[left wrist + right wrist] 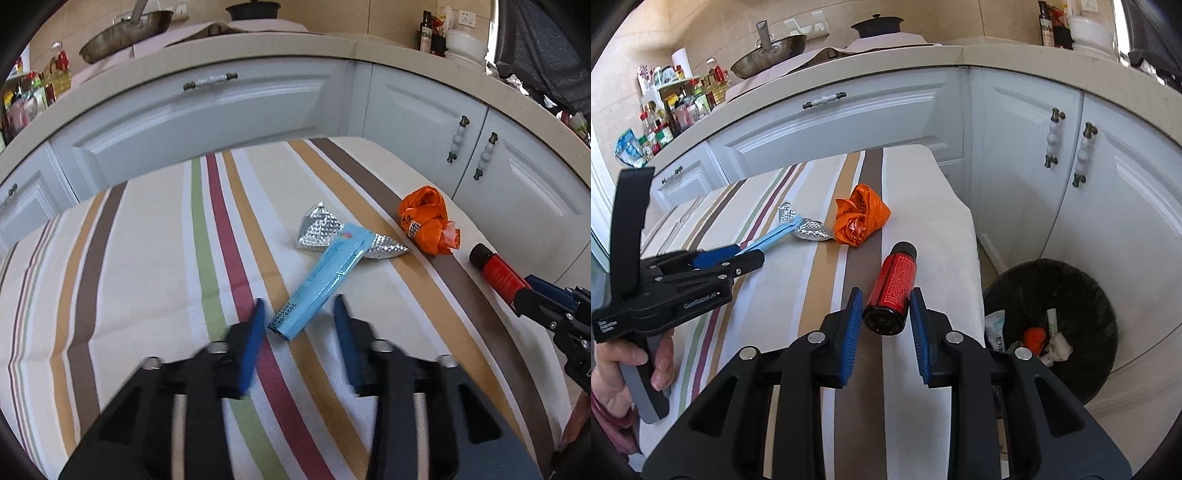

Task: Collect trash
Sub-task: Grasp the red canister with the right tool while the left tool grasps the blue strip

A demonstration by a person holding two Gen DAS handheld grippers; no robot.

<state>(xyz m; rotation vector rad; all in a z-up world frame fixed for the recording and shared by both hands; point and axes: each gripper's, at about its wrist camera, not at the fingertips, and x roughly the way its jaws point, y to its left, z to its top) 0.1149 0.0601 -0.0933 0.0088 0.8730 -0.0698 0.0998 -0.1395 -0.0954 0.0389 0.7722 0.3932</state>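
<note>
The far end of the red bottle (497, 272) is hidden in the left wrist view, because the right gripper (532, 295) covers it at the edge of the frame, and the small print on its label cannot be read in either view. The silver foil wrapper (320, 229) is partly covered by the light blue packet (320, 282) that lies across it, and the printing on the packet is too small to make out. Inside the black trash bin (1067, 280), which stands on the floor beside the striped table (923, 206), only pieces of white and orange trash are visible, and I cannot tell what each one is. The left gripper (300, 317) is low over the tablecloth with its 2 blue pads apart, and the near end of the light blue packet lies between the tips; the pads do not touch it. In the right wrist view the person's left hand (628, 373) holds the handle of this gripper. The right gripper (885, 308) points along the table, its jaws are open around the base of the red bottle, which lies on its side, with a narrow gap on each side. The crumpled orange wrapper (862, 218) rests just beyond the bottle cap.
</note>
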